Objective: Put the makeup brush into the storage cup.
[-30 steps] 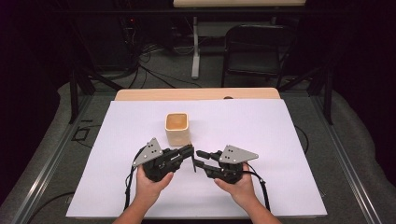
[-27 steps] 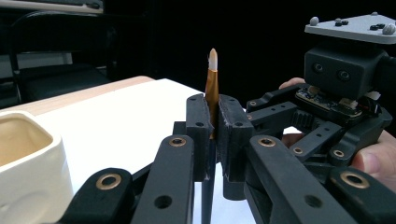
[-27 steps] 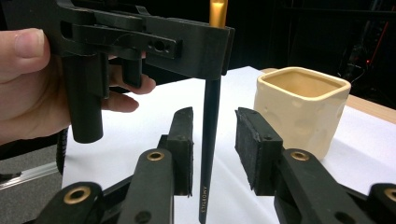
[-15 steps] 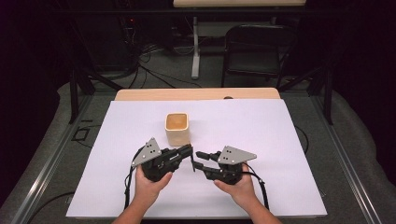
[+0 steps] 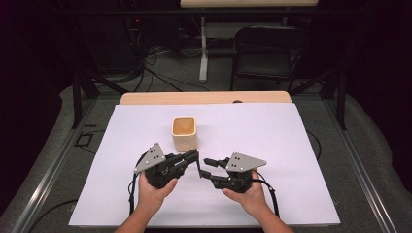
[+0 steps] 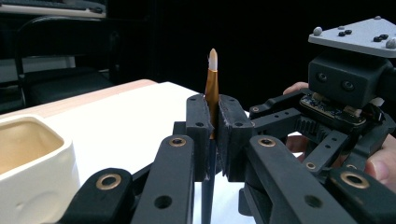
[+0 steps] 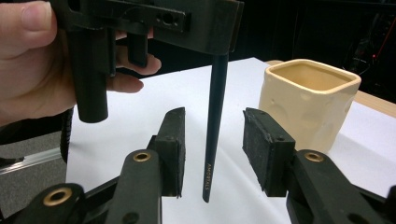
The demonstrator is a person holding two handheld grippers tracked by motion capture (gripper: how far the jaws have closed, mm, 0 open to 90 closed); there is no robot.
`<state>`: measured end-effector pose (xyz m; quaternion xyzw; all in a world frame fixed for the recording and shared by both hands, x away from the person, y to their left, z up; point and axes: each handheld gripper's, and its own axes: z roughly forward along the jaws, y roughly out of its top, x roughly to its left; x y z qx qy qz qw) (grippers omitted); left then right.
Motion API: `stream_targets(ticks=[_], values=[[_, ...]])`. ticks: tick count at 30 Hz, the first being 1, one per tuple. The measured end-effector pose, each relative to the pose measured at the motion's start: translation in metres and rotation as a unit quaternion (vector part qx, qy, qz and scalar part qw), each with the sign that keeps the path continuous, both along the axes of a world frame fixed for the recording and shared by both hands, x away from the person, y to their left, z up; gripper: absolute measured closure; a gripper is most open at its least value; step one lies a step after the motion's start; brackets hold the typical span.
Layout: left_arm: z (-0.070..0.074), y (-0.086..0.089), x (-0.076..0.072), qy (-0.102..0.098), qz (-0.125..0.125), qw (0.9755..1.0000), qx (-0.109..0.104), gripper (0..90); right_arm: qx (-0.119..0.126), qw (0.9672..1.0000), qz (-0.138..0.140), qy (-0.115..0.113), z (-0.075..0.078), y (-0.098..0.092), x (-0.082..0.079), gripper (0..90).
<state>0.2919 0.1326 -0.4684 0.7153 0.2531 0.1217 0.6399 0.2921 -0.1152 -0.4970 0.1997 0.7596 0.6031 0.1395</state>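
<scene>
Left gripper clamped on brush, beside cup

The white table is bright under light from above, and the room behind it stays very dark. Shadows are soft and short. In both gripper views the near tongs are slightly blurred, and the cup edge too.

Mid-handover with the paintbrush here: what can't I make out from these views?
- Paintbrush ferrule, left gripper view: partly covered by the left gripper's pads.
- Paintbrush, high view: too thin to trace.
- Cup bottom, right gripper view: behind the right gripper's pad.
- Handle lettering, right gripper view: too small to read in full.
</scene>
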Motion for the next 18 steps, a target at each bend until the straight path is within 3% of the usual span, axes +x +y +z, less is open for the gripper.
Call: stream_targets(ticks=[7,18], values=[[0.0053,0.0037,-0.0001,-0.007,-0.001,1.0,0.003,84.3,-0.008,1.0,-0.001,0.002,0.0005,-0.0016,-0.0016,58.8],[0.0102,0.0036,-0.0012,-0.007,-0.006,0.9998,-0.016,84.3,-0.023,0.9997,-0.001,0.012,-0.0048,0.0041,-0.0022,61.7]])
